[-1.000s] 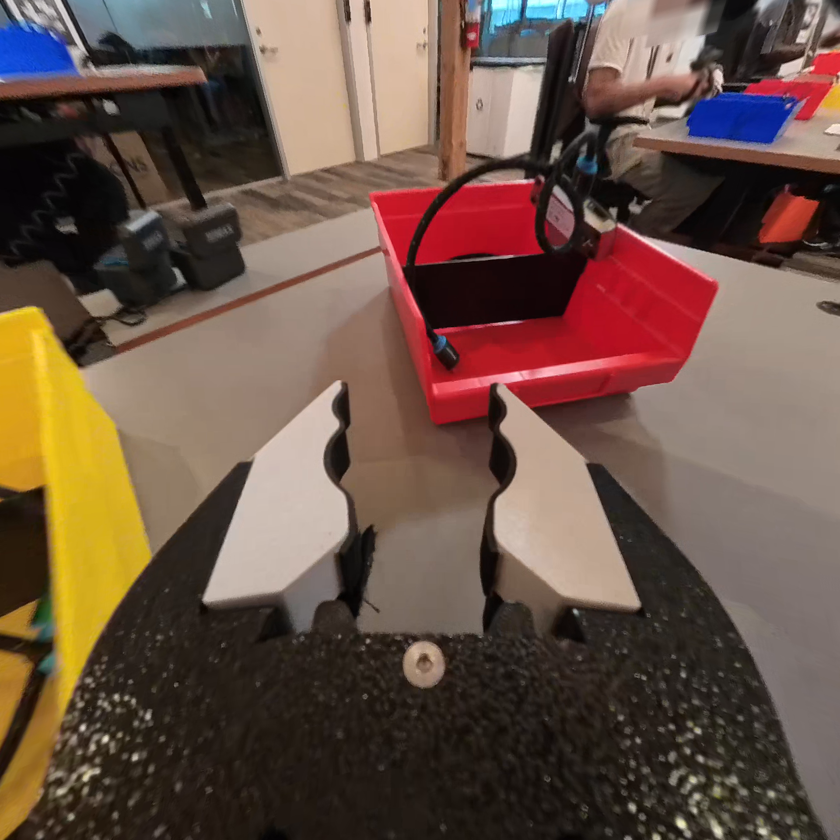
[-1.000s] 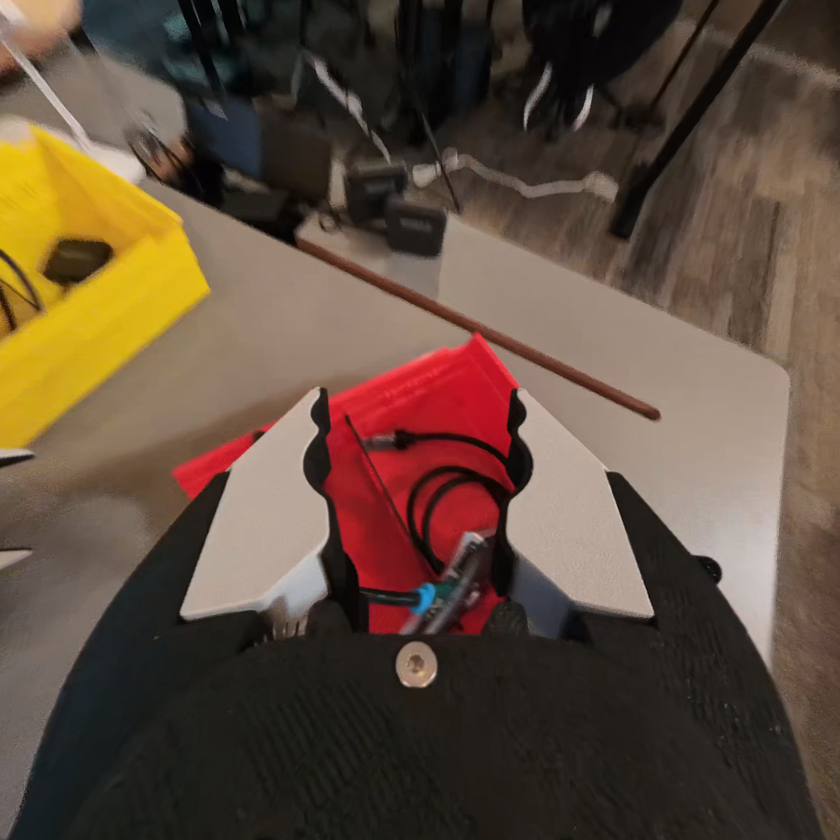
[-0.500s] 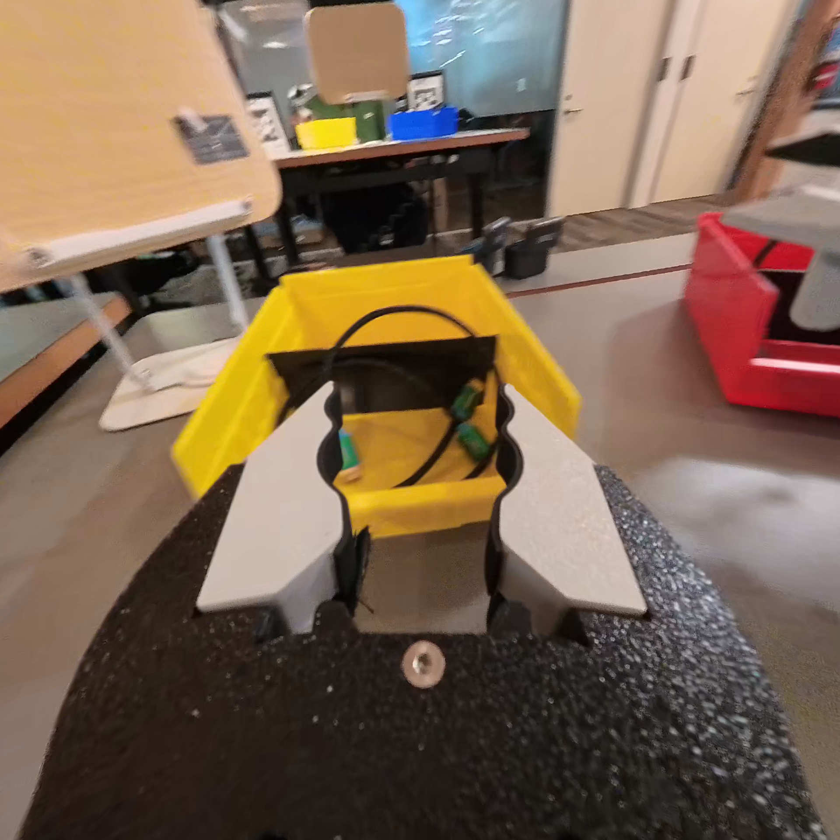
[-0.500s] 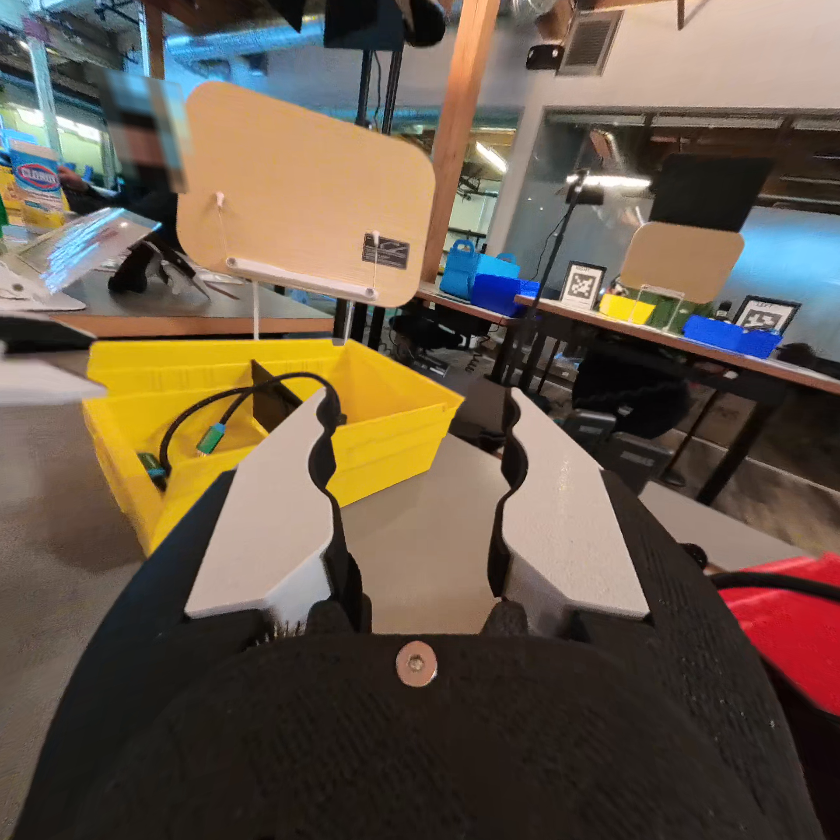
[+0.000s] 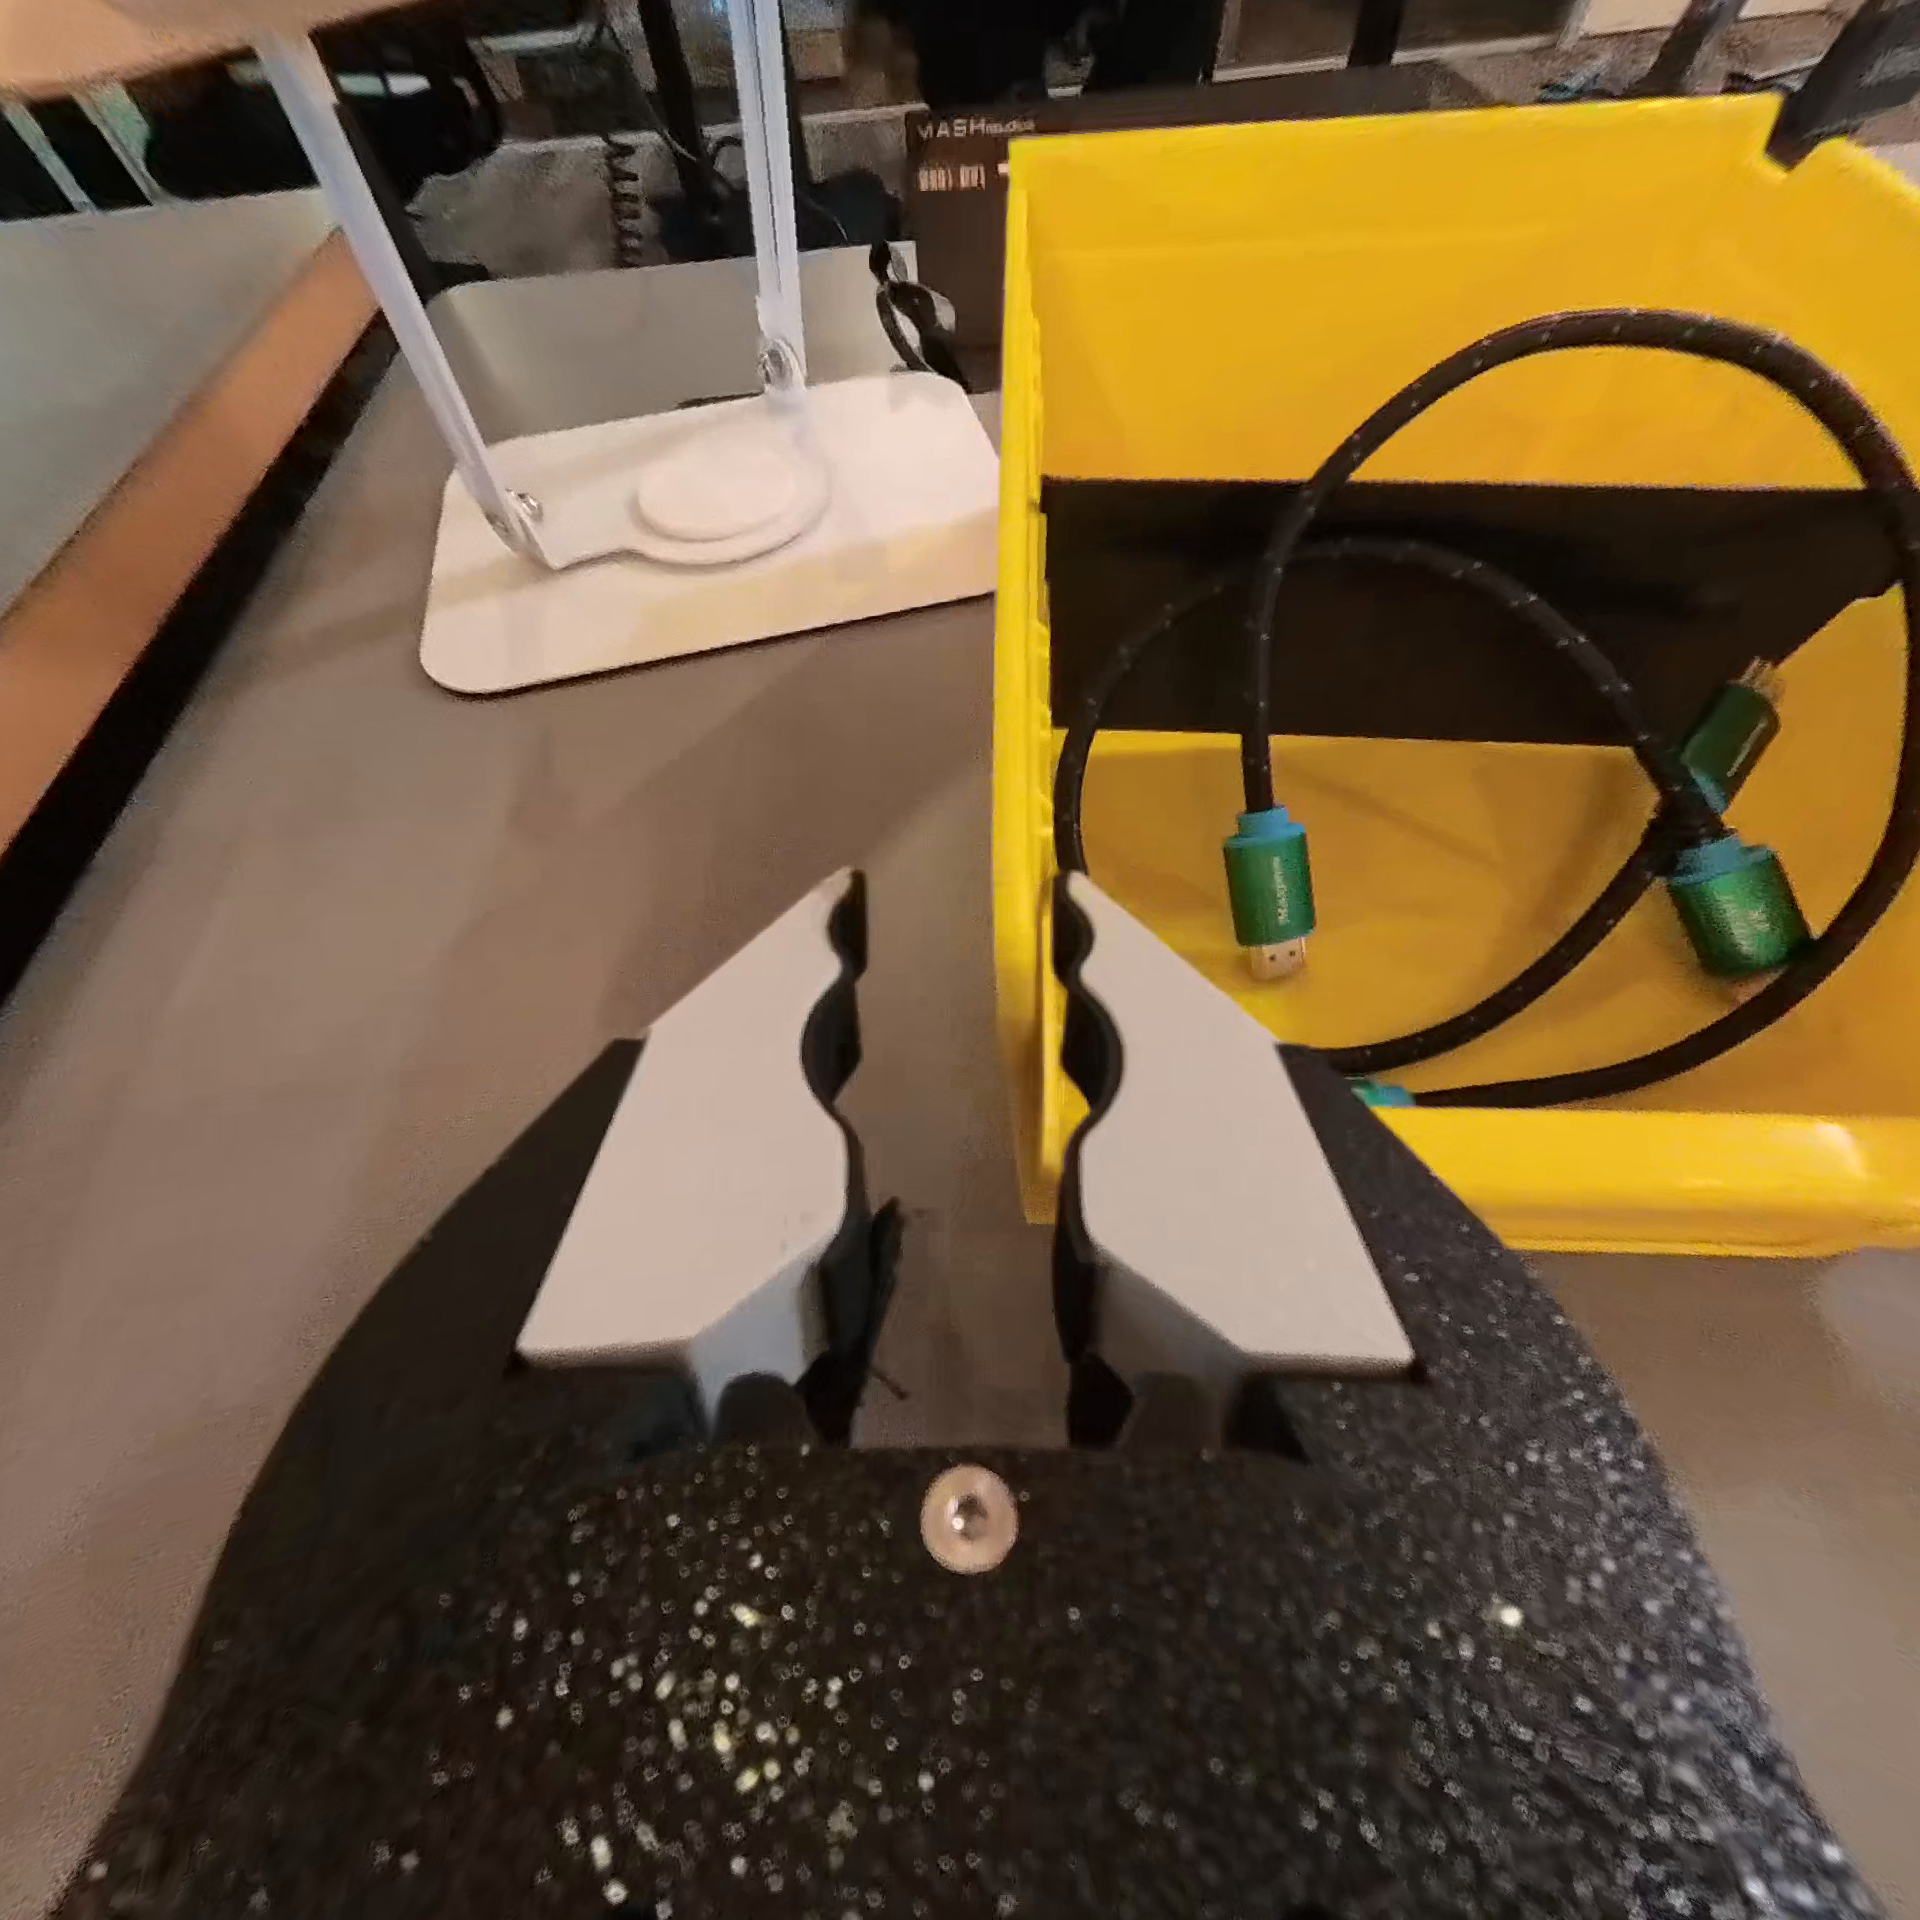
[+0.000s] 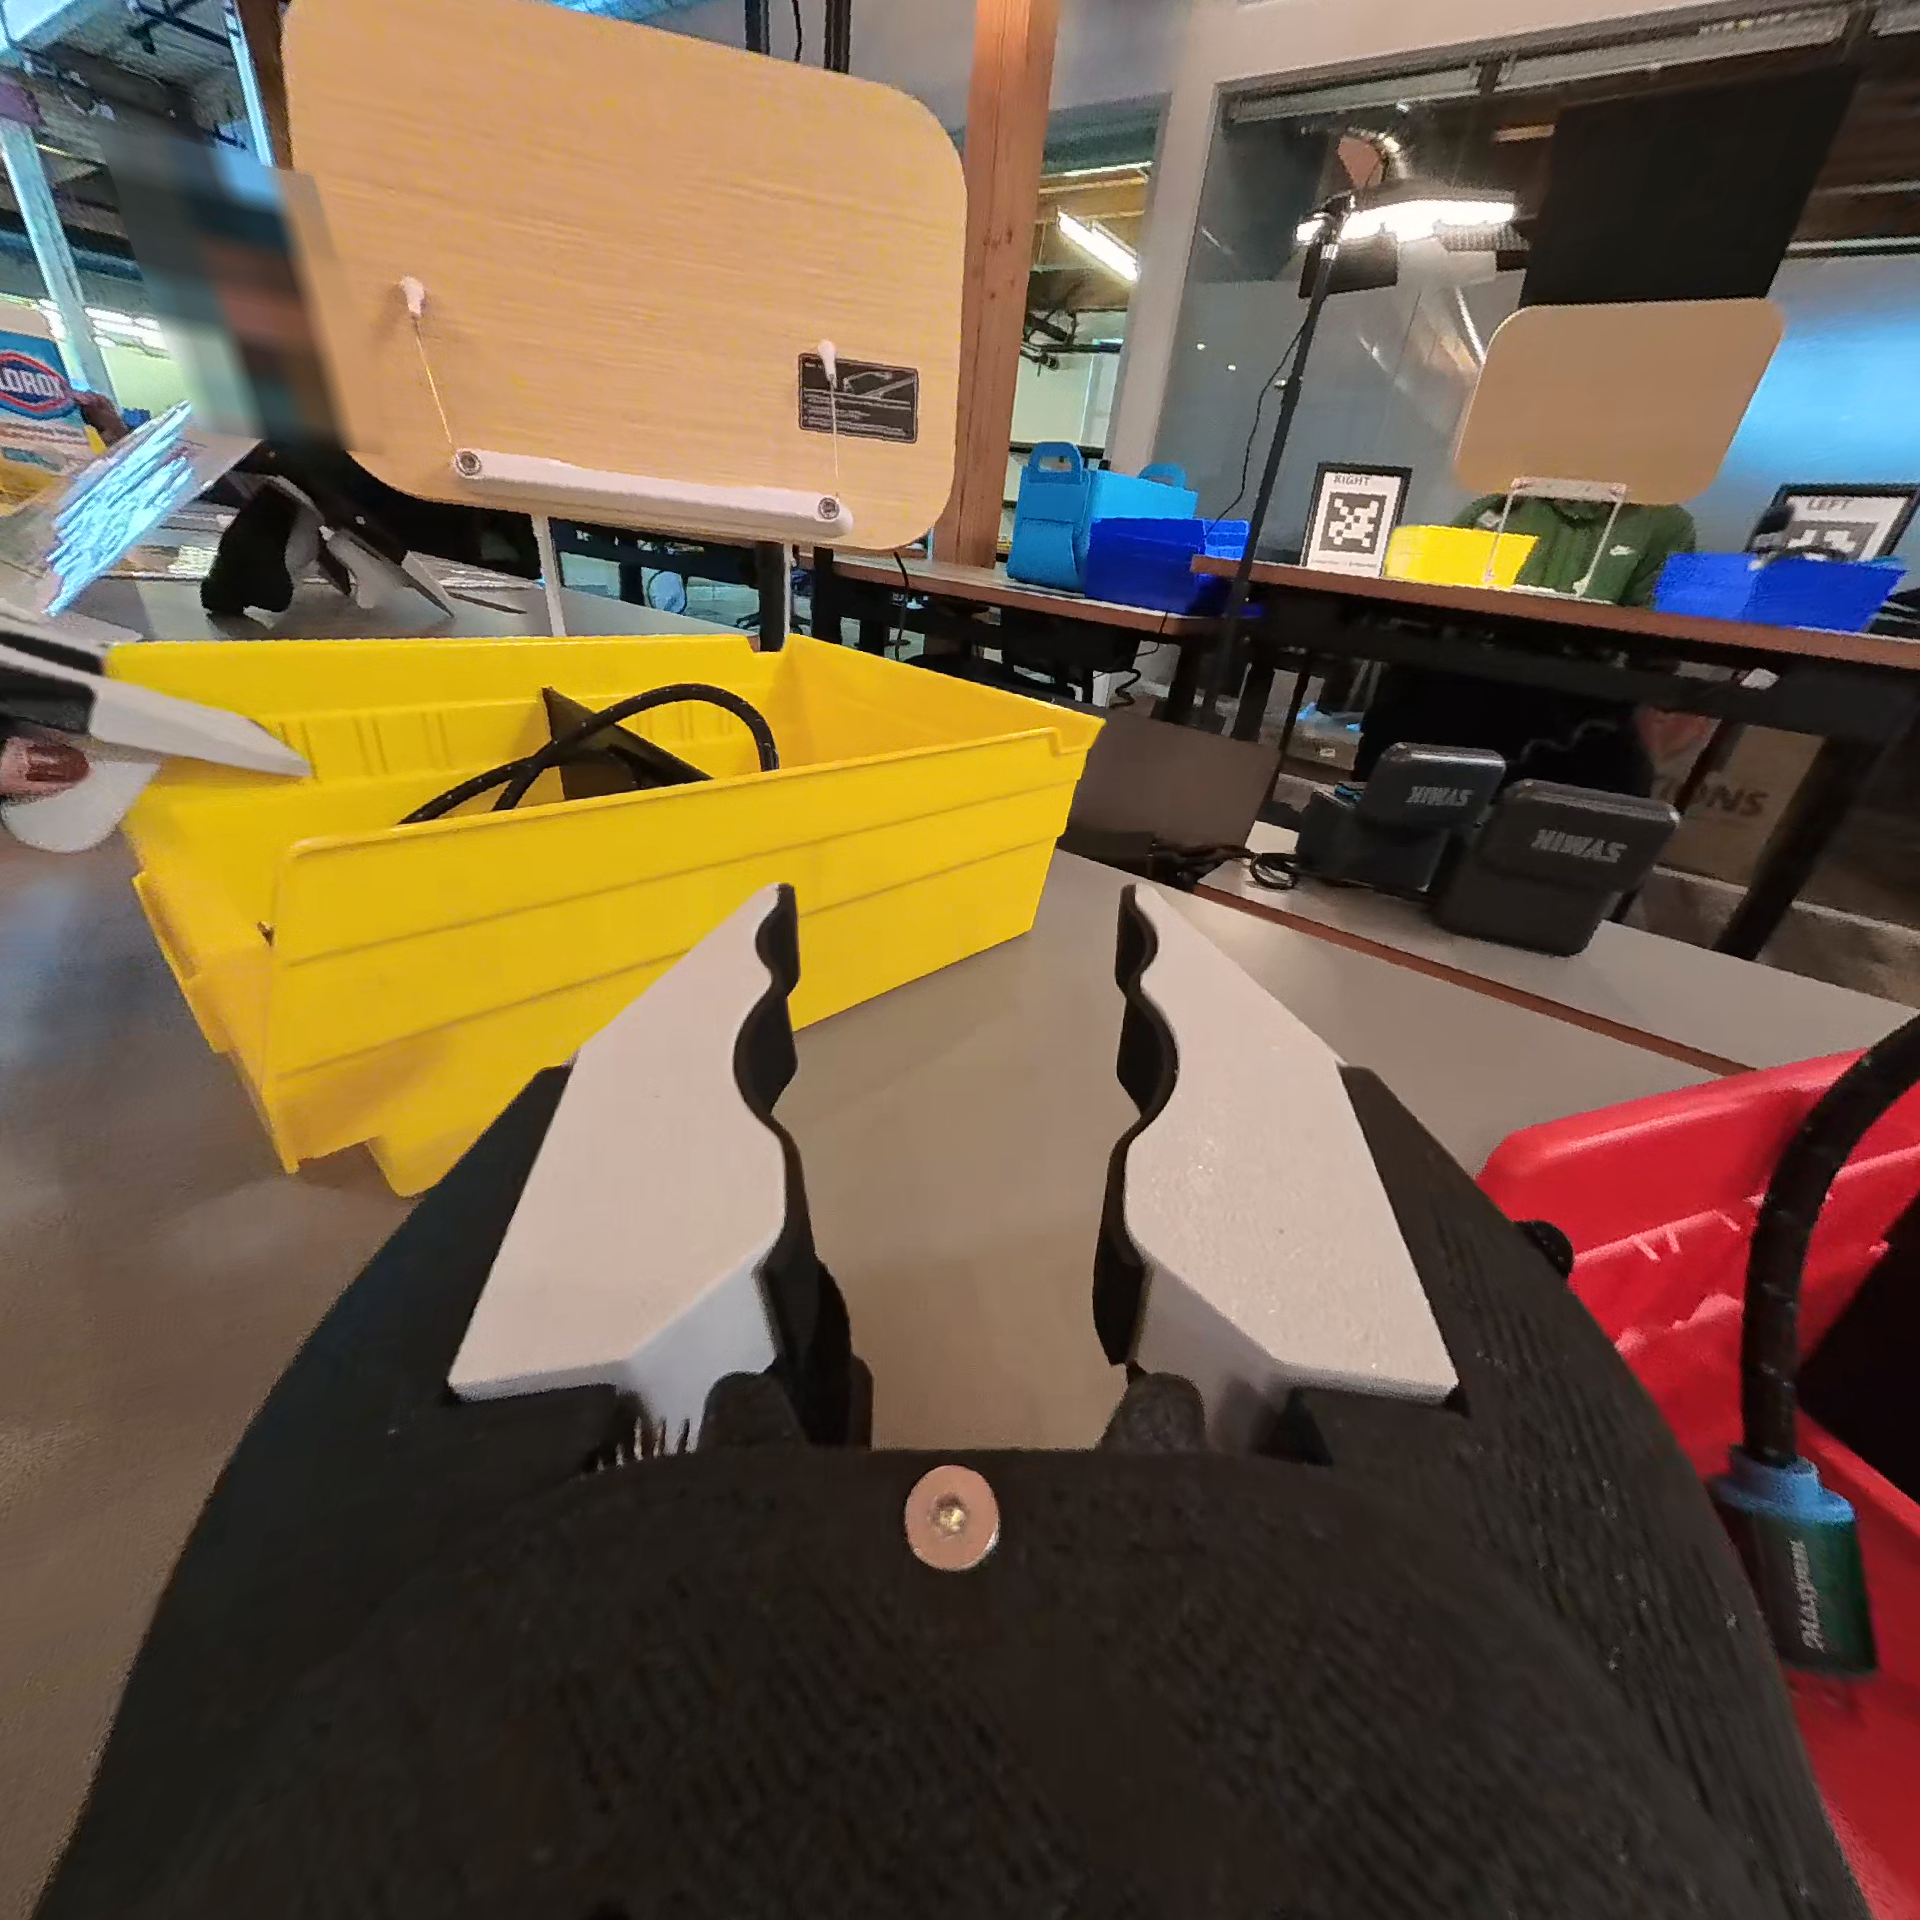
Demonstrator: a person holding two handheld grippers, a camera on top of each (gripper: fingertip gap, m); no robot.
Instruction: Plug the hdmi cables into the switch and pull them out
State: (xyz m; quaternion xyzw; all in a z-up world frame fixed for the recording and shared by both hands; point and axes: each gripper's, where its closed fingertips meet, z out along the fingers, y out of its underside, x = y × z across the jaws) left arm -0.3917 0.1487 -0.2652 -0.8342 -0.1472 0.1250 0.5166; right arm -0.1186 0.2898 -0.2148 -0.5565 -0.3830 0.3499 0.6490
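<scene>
My left gripper (image 5: pixel 956 914) is open and empty, with its right finger beside the left wall of a yellow bin (image 5: pixel 1351 291). In the bin lie black braided HDMI cables (image 5: pixel 1621 324) with green plugs (image 5: pixel 1268 894), in front of a black divider (image 5: pixel 1455 603). My right gripper (image 6: pixel 956 914) is open and empty above the table, facing the yellow bin's long side (image 6: pixel 623 914). A red bin (image 6: pixel 1662 1226) at its right holds another cable with a green plug (image 6: pixel 1808 1579). One finger of the left gripper (image 6: pixel 197 732) shows at the far left. No switch is in view.
A white stand base (image 5: pixel 707 561) sits left of the yellow bin and carries a wooden board (image 6: pixel 623 270). Black battery packs (image 6: pixel 1486 831) lie at the table's far edge. Grey table (image 6: pixel 987 1122) lies between the two bins. My right fingertips sit around 30 cm from my left ones.
The left view swung from the red bin to the yellow bin and closed in on its left side. The right gripper lifted out of the red bin and turned toward the yellow bin. Both stayed open.
</scene>
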